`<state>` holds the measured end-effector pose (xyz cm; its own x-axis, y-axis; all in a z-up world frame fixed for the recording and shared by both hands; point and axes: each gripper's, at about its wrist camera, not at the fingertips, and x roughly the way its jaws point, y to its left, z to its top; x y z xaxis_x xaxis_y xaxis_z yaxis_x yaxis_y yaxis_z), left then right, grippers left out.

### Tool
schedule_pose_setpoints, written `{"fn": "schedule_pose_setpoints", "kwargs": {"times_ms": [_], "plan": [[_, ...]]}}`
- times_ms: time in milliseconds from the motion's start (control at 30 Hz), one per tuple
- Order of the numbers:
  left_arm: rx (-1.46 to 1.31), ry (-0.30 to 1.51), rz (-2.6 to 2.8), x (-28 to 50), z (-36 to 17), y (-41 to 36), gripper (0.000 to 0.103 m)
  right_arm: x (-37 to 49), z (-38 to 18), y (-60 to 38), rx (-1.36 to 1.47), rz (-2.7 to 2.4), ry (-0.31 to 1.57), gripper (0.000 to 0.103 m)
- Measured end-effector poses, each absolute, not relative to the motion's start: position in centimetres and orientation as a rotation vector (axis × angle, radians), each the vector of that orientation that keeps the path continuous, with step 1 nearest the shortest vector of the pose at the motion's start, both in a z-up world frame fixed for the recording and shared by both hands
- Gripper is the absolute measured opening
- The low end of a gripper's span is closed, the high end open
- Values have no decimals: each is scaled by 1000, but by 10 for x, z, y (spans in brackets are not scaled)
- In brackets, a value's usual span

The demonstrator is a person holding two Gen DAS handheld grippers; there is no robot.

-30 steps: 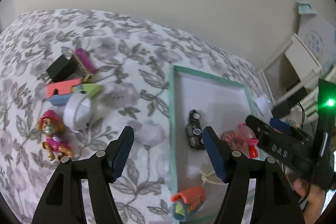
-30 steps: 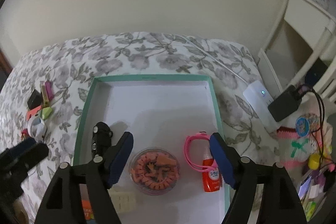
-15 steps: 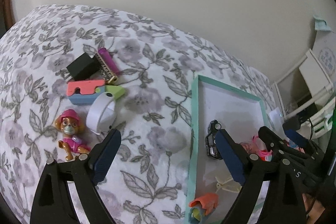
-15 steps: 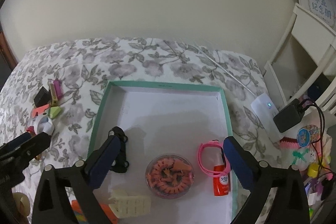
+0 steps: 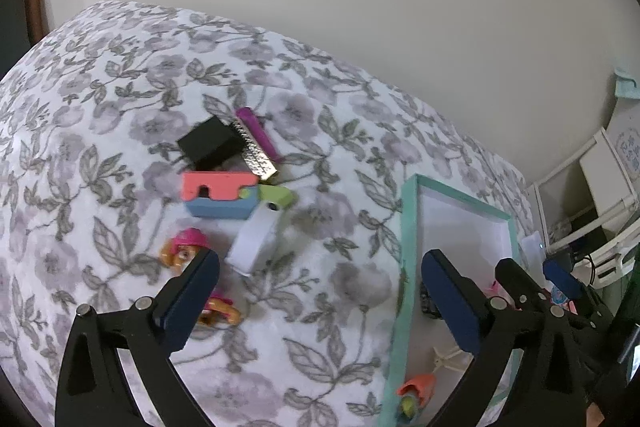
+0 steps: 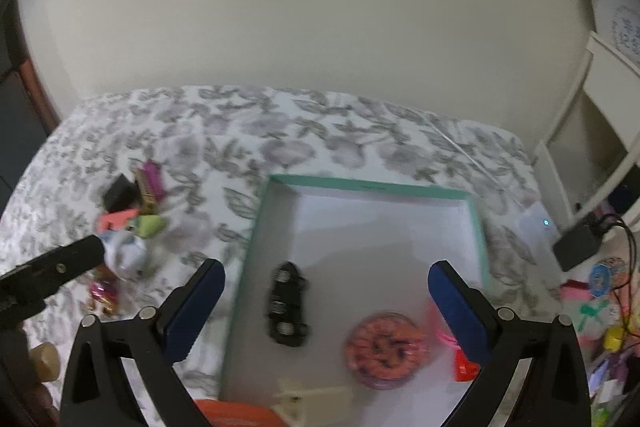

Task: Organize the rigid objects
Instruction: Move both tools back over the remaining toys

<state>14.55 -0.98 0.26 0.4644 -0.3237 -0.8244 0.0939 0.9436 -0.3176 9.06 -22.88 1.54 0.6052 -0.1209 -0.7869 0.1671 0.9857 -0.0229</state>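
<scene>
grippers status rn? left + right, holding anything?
Left gripper: jaws opening wide, nothing between them, above the floral cloth.
Right gripper: open wide, empty, over the green-rimmed tray.

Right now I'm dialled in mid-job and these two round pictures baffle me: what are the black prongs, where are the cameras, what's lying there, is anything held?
Each picture comes from a camera riding on a hand-held gripper, looking along its two fingers. The left hand-held gripper is opening above the flowered cloth, near a loose pile with a black box and a toy dog. The right hand-held gripper stands open over the green-rimmed tray, which holds a toy car. Neither holds anything.
</scene>
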Motion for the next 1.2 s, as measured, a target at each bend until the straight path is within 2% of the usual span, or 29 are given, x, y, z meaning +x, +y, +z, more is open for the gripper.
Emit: {"fn": "schedule_pose_setpoints", "kwargs": {"times_ms": [433, 767, 1200], "plan": [[-268, 1056, -119, 161, 14, 71, 101, 103, 28, -166, 68, -31, 862, 103], [-263, 1161, -5, 169, -10, 111, 101, 123, -12, -114, 79, 55, 962, 103], [-336, 1296, -44, 177, -50, 104, 101, 142, -62, -81, 96, 80, 1033, 103]]}}
